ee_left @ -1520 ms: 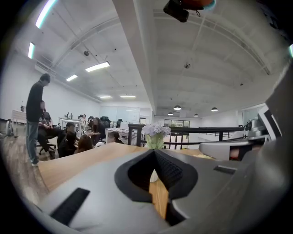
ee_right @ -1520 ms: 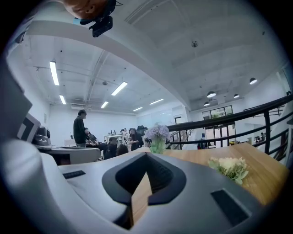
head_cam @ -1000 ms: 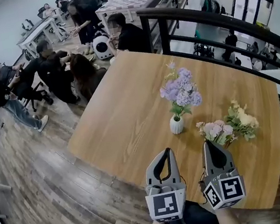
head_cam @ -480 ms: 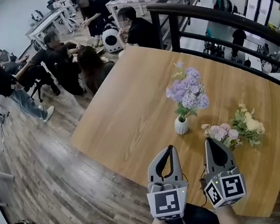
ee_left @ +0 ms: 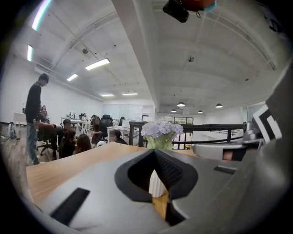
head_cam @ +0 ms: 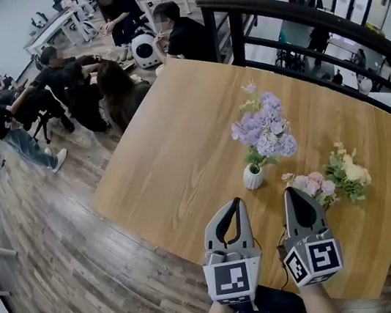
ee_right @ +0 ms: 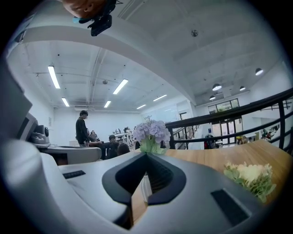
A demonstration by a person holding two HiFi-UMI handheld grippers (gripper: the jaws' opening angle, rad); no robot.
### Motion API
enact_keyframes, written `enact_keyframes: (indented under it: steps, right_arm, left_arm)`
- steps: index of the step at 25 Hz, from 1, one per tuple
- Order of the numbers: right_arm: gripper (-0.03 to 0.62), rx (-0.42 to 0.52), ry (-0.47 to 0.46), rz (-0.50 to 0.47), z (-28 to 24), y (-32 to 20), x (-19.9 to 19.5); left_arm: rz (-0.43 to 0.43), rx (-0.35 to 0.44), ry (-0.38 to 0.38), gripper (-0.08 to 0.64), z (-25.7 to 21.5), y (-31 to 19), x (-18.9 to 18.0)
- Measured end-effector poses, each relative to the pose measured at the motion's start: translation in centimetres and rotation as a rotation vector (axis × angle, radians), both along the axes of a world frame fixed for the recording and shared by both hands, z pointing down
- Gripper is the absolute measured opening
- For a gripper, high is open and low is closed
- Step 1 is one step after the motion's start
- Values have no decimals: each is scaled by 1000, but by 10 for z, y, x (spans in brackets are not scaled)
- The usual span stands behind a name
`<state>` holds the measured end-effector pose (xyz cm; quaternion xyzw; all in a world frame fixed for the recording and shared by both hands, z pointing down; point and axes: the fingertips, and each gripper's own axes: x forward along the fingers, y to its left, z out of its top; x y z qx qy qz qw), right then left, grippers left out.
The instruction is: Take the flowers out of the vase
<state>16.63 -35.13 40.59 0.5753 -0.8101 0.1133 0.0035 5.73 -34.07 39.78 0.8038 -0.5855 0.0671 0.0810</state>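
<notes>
Setting: a head view looks steeply down on a wooden bench beside a dark railing; people sit on the floor beyond it
Vase: a small white ribbed vase stands upright on the bench, ahead of both grippers and apart from them
Flowers in the vase: a cluster of purple flowers on green stems rises from the vase mouth, much taller and wider than the vase itself
Flowers already lying out: a pink bunch and a cream bunch lie on the bench to the right of the vase, touching each other
Left gripper: the left gripper hovers at the near edge of the bench, jaws together and holding nothing, pointing at the vase
Right gripper: the right gripper hovers just beside it, jaws closed and empty, close to the pink bunch
How the flowers will likely handle: light, with soft heads that crush easily and thin stems that bend
Where to take hold: probably on the gathered stems just above the vase mouth, not on the blossoms
Risk with the vase: it looks small, light and top-heavy, so it may lift or tip with the stems; the other gripper could steady its body, though the ribbed surface may be slippery
</notes>
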Motion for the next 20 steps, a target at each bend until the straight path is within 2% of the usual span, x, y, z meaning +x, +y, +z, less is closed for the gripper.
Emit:
enact_keyframes:
  steps: [12, 14, 20]
  right_arm:
    - [-8, -48, 36, 61, 9, -45, -21]
    - [38, -59, 54, 84, 14, -50, -21]
    - [45, -83, 75, 110, 23, -63, -26]
  left_arm:
    - [49, -52, 32, 32, 9, -47, -24]
    - [57, -70, 34, 34, 14, -53, -27]
    - [77, -96, 44, 32, 24, -68, -33]
